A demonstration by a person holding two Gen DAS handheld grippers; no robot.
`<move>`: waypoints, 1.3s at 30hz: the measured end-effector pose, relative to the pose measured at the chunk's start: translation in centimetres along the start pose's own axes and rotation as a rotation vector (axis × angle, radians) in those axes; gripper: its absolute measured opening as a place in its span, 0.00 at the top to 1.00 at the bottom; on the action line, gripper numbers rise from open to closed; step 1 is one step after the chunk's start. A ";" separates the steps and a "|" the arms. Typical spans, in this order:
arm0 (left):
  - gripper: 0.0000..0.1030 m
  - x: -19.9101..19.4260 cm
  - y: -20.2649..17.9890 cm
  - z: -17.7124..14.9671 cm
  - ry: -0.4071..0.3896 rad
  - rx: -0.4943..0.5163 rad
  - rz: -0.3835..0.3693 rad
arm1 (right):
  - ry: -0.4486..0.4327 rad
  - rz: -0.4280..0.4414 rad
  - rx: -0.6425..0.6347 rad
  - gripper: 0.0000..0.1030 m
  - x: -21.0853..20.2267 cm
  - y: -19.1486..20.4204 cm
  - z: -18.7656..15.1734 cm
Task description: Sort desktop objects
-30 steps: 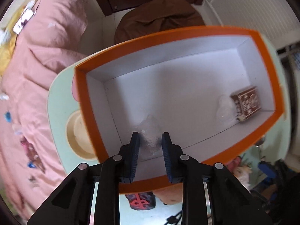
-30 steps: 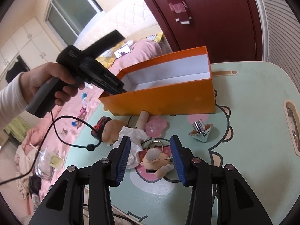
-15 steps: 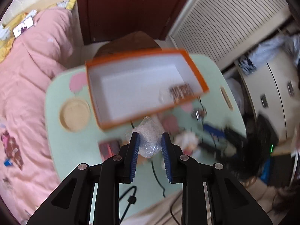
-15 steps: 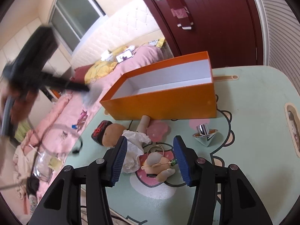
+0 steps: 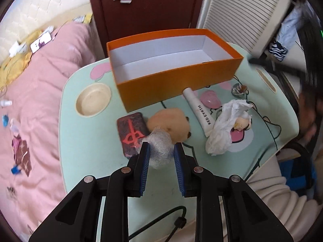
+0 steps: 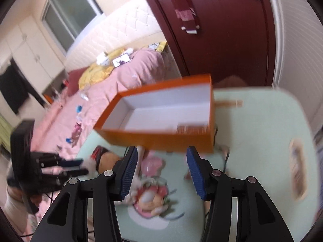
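A wad of bubble wrap [image 5: 159, 150] is pinched between the blue pads of the left tongs [image 5: 160, 153], which are closed down snug on it and held above the near part of the desk [image 5: 84, 141]. The orange box [image 5: 173, 68] is used as the landmark here: it's sat toward the far side of the desk, open top, white inside, and well apart from the wad.

Just in front of the box, a dark tile with a red mark [image 5: 132, 134] is seen lying flat, with a tan plush [image 5: 169, 126] right beside it. A white tube [image 5: 199, 114] is angled away from the box's front wall, a pink stone [image 5: 210, 99] is next to that, and a crumpled tissue [image 5: 226, 129] is piled over a small doll further out. A silver cap [image 5: 238, 89] is parked near the box's right corner. A round cup recess [image 5: 93, 99] is set into the desk left of the box.

The right tongs [image 6: 162, 172] are spread wide with nothing gripped, hovering in front of the box [image 6: 161, 119]; that view is pretty smeared, so the stuff under them can't be made out well. The left tongs [image 6: 80, 166] show up blurred at its left edge.

Behind the box a dark red door [image 5: 149, 6] is visible, and a pink bed [image 5: 36, 76] runs along the left.
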State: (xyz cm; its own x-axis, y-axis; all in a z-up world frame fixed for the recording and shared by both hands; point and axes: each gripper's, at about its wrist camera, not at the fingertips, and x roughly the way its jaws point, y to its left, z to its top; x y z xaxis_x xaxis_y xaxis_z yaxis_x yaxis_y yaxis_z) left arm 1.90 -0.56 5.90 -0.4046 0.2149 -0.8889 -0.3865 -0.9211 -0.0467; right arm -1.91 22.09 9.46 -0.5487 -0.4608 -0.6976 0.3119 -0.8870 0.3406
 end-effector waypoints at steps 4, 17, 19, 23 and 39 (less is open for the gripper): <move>0.56 -0.1 0.4 -0.3 -0.055 -0.018 0.010 | 0.119 -0.107 -0.081 0.51 1.1 0.9 5.3; 0.25 -0.1 1.9 -2.5 -0.164 -0.156 -0.041 | 0.847 -0.155 -0.136 0.57 17.0 2.7 10.0; 0.25 -0.1 2.3 -2.6 -0.165 -0.181 -0.054 | 0.895 -0.184 -0.182 0.61 18.7 3.3 9.7; 0.25 -0.2 3.1 -2.9 -0.165 -0.216 -0.078 | 1.044 -0.246 -0.262 0.61 21.0 3.6 7.9; 0.25 -0.5 3.8 -2.8 -0.171 -0.243 -0.085 | 0.898 -0.112 -0.294 0.65 17.7 3.8 8.8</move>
State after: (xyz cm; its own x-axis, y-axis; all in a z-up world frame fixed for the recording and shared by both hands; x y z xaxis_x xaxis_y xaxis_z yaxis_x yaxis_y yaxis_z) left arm 2.95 -5.07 4.87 -0.5209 0.3274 -0.7884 -0.2242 -0.9436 -0.2437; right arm -17.24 10.27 4.00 0.1759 -0.0693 -0.9820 0.5431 -0.8251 0.1555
